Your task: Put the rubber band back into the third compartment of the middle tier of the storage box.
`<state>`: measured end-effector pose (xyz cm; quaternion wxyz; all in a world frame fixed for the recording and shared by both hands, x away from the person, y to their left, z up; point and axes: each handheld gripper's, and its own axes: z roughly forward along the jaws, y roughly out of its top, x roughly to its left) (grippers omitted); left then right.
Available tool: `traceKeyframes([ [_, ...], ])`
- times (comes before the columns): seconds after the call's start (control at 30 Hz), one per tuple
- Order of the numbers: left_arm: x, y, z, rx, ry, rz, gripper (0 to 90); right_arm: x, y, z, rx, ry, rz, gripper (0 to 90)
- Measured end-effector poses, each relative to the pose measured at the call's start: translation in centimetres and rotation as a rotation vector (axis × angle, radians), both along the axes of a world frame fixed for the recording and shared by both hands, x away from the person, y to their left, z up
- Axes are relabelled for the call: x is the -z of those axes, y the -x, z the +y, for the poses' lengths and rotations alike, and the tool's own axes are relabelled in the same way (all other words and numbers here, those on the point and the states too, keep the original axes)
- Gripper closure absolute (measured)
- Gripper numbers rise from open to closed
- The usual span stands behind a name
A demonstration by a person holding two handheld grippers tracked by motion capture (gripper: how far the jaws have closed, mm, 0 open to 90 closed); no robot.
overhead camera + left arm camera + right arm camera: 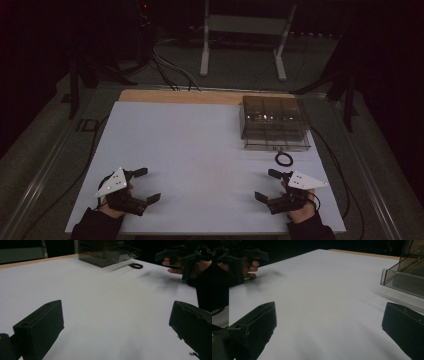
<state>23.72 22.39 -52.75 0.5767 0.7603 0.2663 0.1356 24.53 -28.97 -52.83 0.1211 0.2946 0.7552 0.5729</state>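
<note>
My left gripper (148, 185) rests low over the white table sheet (200, 150) at the near left, jaws wide apart with nothing between them (116, 322). At the near right my right gripper (267, 185) is open too, with bare sheet between its jaws (328, 322). A smoky clear plastic drawer box (274, 122) stands at the far right of the sheet, its lower drawer pulled out a little (402, 281). Just in front of it lies a small black ring (284, 159), also lying beside the box (136, 265) in the left gripper view. Each gripper view catches the opposite hand and gripper farther off.
The white sheet covers a wooden tabletop (180, 96) whose far edge shows. Cables (170, 70) run over the floor behind the table, and a white metal stand (245, 30) is further back. Dark posts flank the table.
</note>
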Motion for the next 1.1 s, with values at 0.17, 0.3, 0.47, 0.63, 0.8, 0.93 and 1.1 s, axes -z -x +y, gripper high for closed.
traceKeyframes([
  [0.17, -0.4, 0.3, 0.0, -0.019, -0.006, -0.014, 0.3, 0.0, 0.0, -0.1, 0.001, 0.005, 0.001, 0.0],
  [0.3, -0.7, 0.3, 0.1, -0.040, -0.002, -0.026, 0.3, 0.0, 0.1, -0.1, -0.003, 0.020, -0.002, 0.0],
  [0.47, -0.7, 0.1, 0.0, -0.028, -0.011, -0.022, 0.3, 0.2, 0.0, 0.1, -0.009, 0.041, 0.008, 0.0],
  [0.63, -0.8, 0.4, 0.0, -0.023, -0.025, -0.028, 0.3, 0.2, 0.2, 0.3, -0.015, 0.071, 0.008, 0.0],
  [0.8, -0.8, 0.6, 0.2, -0.029, -0.026, -0.036, 0.3, -0.4, 0.4, 0.8, -0.039, 0.075, 0.007, 0.0],
  [0.93, -0.8, 0.7, 0.4, -0.039, -0.021, -0.035, 0.3, -0.8, 0.6, 1.4, -0.053, 0.044, 0.019, 0.0],
  [1.1, -0.8, 0.6, 0.3, -0.037, -0.020, -0.032, 0.3, -1.4, 0.7, 2.2, -0.081, 0.035, 0.005, 0.0],
])
